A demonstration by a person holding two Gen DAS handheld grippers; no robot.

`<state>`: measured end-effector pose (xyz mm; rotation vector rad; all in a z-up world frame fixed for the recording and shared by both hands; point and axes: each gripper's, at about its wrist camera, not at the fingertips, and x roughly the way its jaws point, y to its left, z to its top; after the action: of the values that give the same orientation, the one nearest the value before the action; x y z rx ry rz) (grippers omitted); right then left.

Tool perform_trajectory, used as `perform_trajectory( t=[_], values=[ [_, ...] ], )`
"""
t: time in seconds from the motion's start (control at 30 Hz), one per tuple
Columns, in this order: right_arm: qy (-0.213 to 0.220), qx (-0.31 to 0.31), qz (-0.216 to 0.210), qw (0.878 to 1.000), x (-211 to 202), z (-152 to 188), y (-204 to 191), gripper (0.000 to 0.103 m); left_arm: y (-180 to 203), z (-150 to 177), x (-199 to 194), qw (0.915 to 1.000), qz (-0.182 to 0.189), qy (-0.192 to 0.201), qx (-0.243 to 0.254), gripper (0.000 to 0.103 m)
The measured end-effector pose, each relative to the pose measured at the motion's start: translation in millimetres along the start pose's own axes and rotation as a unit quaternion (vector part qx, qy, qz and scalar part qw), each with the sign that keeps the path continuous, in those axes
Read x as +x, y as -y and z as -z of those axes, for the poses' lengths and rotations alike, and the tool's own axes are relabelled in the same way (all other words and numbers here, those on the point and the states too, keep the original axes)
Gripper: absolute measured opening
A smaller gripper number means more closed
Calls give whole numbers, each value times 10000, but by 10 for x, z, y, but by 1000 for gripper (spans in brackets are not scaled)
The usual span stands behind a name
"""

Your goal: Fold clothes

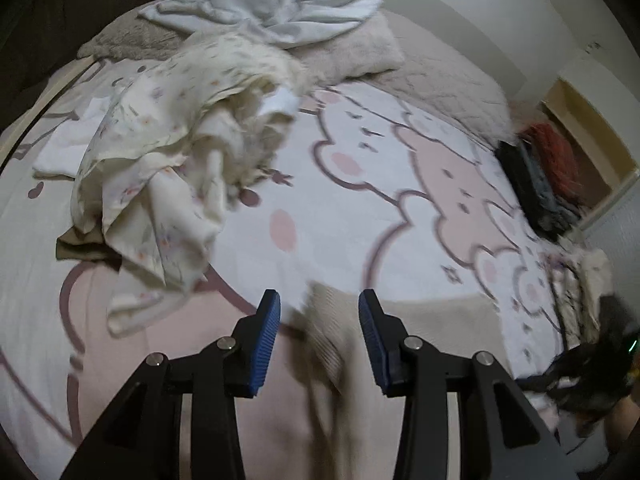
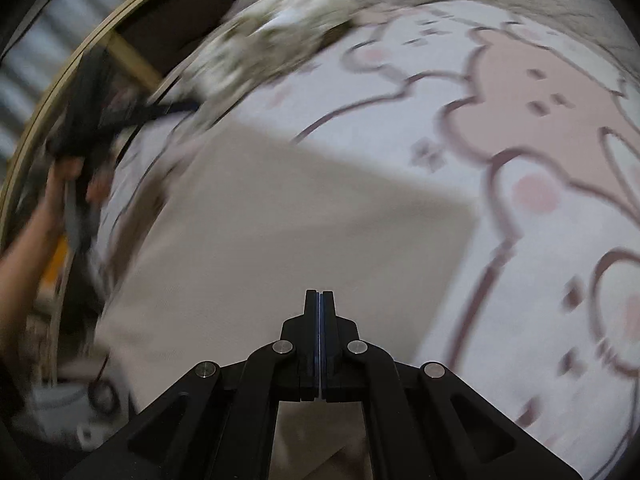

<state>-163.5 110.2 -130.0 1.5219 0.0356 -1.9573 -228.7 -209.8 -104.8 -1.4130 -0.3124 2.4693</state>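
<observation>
One wide bed (image 1: 360,184) with a cartoon-bear sheet carries everything: a beige garment (image 2: 304,216) lies flat at its near edge, and a crumpled floral pile (image 1: 168,132) sits well beyond that garment, to its left. Soft, light and limp, the beige cloth will likely sag unless pinched at a corner or hem. Left gripper (image 1: 319,318) hovers over it, jaws released with nothing between them, while only the right wrist view shows the garment's squared outline under the right gripper (image 2: 320,312), jaws clenched empty.

Cartoon-print bedsheet (image 1: 360,208), fuzzy beige pillow (image 1: 360,52)
</observation>
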Motion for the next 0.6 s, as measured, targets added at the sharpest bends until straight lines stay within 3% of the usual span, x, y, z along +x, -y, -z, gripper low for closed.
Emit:
perform_trajectory(
  t=[0.17, 0.3, 0.43, 0.53, 0.6],
  values=[
    [-287, -412, -178, 9986, 24, 591, -444, 0, 512, 571, -265, 9970, 306, -521, 482, 40],
    [-120, -396, -333, 9986, -42, 847, -535, 0, 744, 1137, -411, 9940, 714, -760, 336, 40],
    [-43, -437, -350, 9984, -69, 934, -539, 0, 800, 1602, -460, 9939, 638, -873, 204, 40],
    [271, -736, -836, 9934, -286, 1029, -641, 0, 698, 1837, -472, 9942, 583, -904, -49, 40],
    [304, -1092, -915, 9893, -266, 1052, -769, 0, 614, 1927, -488, 9950, 549, -809, -208, 40]
  ],
)
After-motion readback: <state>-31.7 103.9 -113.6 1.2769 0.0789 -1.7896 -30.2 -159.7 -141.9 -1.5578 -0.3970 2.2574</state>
